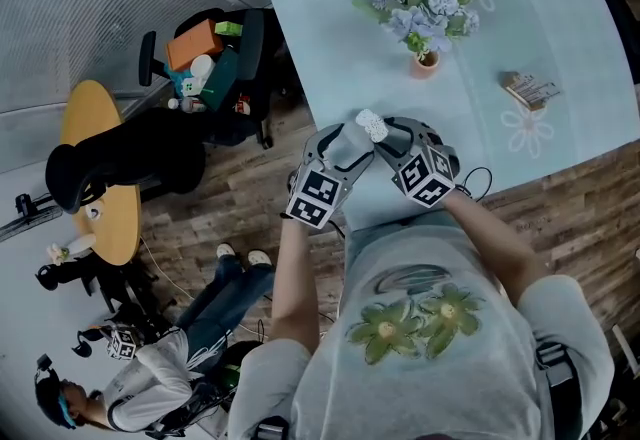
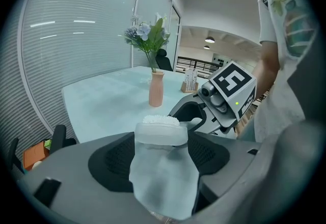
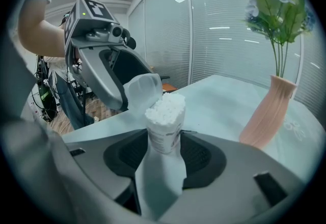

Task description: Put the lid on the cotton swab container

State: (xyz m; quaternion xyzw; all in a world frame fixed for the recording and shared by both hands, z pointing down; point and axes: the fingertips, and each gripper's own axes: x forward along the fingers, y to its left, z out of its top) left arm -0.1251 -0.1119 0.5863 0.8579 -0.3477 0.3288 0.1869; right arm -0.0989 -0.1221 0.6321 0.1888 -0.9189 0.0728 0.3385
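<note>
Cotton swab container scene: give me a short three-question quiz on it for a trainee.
1. True or false: the right gripper has nothing between its jaws.
2. The left gripper grips: A a cup, B the lid, C a spoon.
3. Fill in: the vase on the table holds ____.

Key: 1 false, it grips the cotton swab container; 2 B; 3 flowers.
</note>
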